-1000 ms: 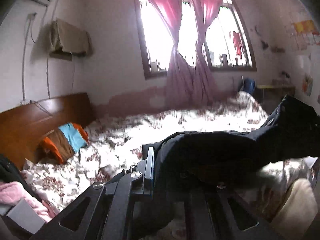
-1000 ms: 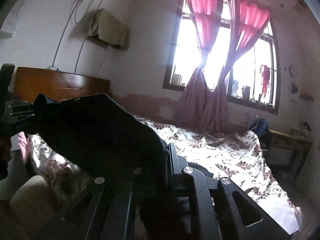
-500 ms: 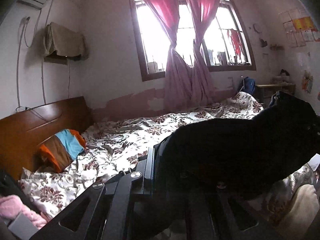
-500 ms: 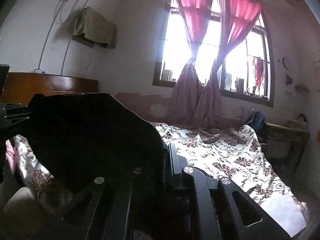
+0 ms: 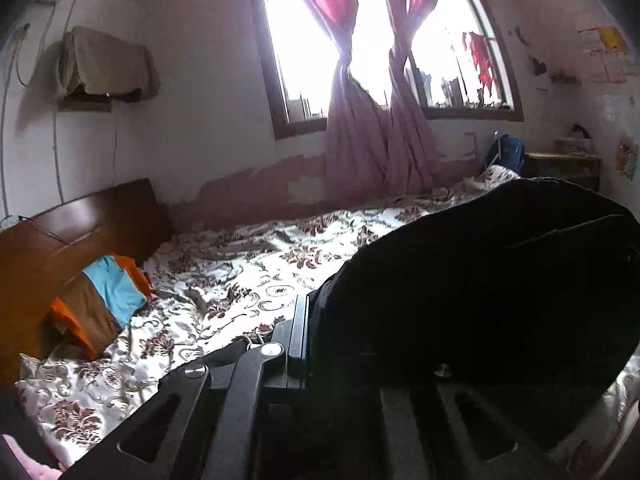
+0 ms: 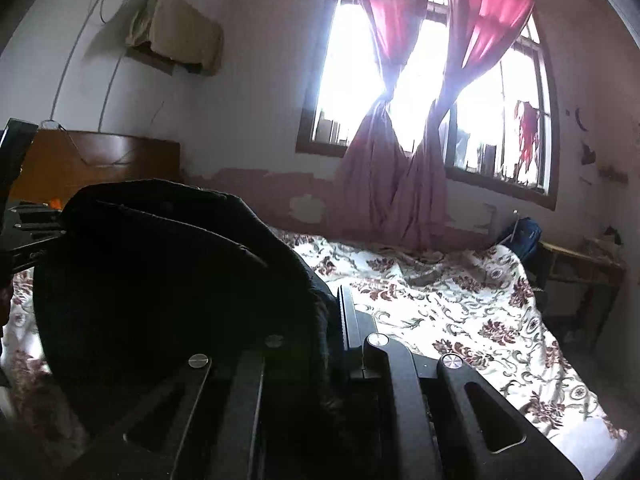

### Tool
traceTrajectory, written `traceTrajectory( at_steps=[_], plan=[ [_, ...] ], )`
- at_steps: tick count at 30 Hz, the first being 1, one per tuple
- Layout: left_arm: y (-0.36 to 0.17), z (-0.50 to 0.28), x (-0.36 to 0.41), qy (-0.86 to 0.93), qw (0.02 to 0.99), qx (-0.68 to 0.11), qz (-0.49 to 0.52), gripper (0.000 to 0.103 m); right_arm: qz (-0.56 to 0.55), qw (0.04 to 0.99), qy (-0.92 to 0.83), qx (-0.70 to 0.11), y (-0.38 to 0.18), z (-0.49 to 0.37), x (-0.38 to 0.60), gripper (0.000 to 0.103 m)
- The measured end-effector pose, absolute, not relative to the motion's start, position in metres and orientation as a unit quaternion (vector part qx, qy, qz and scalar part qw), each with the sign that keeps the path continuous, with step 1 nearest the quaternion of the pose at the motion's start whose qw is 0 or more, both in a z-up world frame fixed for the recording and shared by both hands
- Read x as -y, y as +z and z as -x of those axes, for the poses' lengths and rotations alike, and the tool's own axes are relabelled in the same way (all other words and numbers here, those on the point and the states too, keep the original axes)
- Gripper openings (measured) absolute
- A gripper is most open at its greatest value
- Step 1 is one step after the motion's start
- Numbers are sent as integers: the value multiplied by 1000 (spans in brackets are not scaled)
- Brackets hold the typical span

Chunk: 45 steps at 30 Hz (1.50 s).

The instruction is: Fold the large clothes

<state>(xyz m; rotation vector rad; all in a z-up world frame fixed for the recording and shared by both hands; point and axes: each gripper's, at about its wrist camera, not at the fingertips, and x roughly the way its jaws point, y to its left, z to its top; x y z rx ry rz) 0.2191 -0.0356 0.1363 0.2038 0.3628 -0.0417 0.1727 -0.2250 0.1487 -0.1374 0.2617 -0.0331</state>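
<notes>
A large black garment hangs above the bed, stretched between both grippers. In the left wrist view it fills the right half, and my left gripper is shut on its edge. Only that gripper's left finger shows; the cloth covers the other. In the right wrist view the same black garment humps up on the left, and my right gripper is shut on its other edge. The left gripper shows at the far left, at the garment's other end.
Below lies a bed with a floral cover. An orange, blue and brown pillow leans on the wooden headboard. Behind the bed is a window with pink curtains. A small table and a blue bag stand at the foot.
Both grippers have moved forward over the bed with the garment in them. The cloth now bulges higher between them and fills more of each view.
</notes>
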Motion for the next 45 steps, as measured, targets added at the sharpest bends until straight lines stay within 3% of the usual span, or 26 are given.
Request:
traceTrajectory(
  at_steps=[14, 18, 20, 24, 28, 30, 31, 32, 35, 40, 45],
  plan=[
    [53, -362, 48, -26, 946, -318, -56, 8, 61, 972, -27, -223, 74, -308, 232, 11],
    [31, -382, 48, -25, 936, -346, -52, 9, 52, 968, -34, -242, 58, -324, 235, 18],
    [24, -388, 49, -23, 933, -355, -54, 11, 47, 967, -39, -246, 51, -318, 239, 24],
    [20, -388, 51, -18, 931, -360, -57, 12, 31, 970, -47, -236, 48, -312, 247, 60],
    [22, -392, 52, -9, 928, -368, -59, 29, 23, 975, -47, -216, 53, -300, 253, 72],
    [24, -394, 51, -1, 927, -370, -57, 50, 20, 976, -47, -211, 55, -295, 256, 75],
    [26, -392, 50, 12, 929, -365, -59, 72, 19, 976, -47, -211, 56, -292, 257, 75],
    [29, -391, 49, 20, 931, -359, -61, 84, 17, 976, -48, -210, 57, -288, 259, 76],
    [38, -381, 48, 39, 937, -340, -71, 90, 9, 977, -48, -208, 63, -273, 266, 80],
    [47, -364, 39, 36, 940, -335, -58, 90, 7, 982, -32, -187, 77, -236, 272, 91],
    [50, -328, 38, -3, 949, -312, -51, 94, 2, 976, 8, -218, 68, -211, 274, 94]
  ],
)
